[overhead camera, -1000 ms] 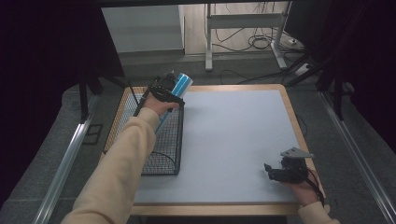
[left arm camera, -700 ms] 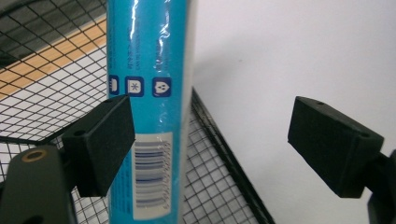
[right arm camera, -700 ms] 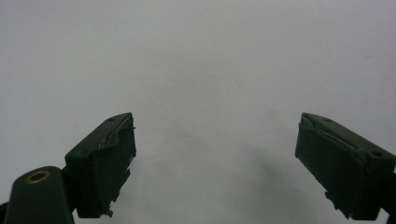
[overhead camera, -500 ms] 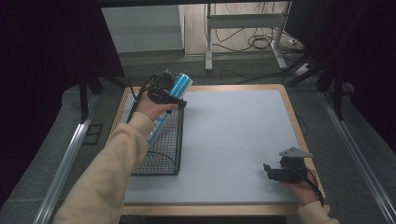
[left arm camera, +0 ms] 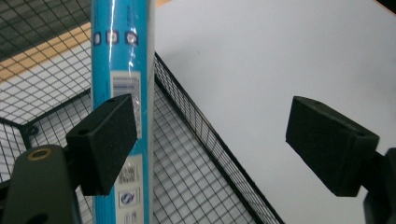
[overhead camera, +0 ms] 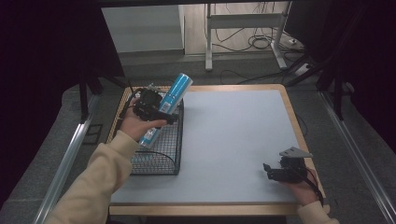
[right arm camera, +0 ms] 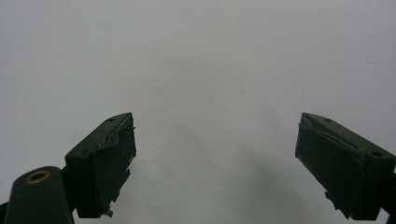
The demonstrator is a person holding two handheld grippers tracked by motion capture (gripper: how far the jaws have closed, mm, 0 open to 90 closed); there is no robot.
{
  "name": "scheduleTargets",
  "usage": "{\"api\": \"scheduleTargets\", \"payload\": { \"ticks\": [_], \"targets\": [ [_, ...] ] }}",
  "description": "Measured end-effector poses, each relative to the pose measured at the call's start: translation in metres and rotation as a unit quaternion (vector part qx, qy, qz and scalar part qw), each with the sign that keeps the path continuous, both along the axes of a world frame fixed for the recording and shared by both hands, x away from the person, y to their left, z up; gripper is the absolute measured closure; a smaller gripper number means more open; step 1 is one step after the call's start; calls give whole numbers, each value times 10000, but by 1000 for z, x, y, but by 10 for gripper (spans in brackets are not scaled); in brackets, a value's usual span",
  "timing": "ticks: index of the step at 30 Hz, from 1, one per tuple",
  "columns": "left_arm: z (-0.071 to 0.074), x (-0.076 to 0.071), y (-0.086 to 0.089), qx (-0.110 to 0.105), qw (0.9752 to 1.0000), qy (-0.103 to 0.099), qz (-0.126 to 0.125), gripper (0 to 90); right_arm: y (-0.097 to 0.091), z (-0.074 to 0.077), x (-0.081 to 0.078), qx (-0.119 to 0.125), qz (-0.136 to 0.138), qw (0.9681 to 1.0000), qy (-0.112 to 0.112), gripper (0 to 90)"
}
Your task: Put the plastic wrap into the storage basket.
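We saw the left gripper (overhead camera: 161, 116) at about ten o'clock on the surface (overhead camera: 233, 140), above the black wire basket (overhead camera: 161, 158). Its fingers (left arm camera: 105, 142) were spread wide and held nothing. The blue tube (overhead camera: 168, 105) leaned tilted in the basket, its top pointing toward one o'clock and passing just beside the left finger; we could not tell whether they touched. The right gripper (overhead camera: 273, 172) hovered low at five o'clock over bare surface, its fingers (right arm camera: 105, 161) likewise wide apart and empty.
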State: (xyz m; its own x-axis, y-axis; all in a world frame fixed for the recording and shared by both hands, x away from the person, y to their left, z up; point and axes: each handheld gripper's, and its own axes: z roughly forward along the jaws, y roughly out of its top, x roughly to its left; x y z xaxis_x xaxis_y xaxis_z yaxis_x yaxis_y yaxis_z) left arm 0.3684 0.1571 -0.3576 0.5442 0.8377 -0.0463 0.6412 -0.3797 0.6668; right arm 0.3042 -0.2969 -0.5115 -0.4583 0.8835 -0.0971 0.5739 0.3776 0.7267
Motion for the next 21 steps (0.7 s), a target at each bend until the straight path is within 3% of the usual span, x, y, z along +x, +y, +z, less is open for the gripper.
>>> {"api": "scheduleTargets", "payload": {
  "ticks": [5,9,21],
  "targets": [
    [-7,-16,6,-265,9996,52,-93,167,-1,1,-1,8,-8,10000,-32,123],
    [-8,-27,8,-207,9996,-85,-155,168,0,0,0,0,8,10000,-7,123],
    [-14,-33,16,-291,9994,-55,-184,171,0,1,0,31,35,10000,-36,123]
  ]
}}
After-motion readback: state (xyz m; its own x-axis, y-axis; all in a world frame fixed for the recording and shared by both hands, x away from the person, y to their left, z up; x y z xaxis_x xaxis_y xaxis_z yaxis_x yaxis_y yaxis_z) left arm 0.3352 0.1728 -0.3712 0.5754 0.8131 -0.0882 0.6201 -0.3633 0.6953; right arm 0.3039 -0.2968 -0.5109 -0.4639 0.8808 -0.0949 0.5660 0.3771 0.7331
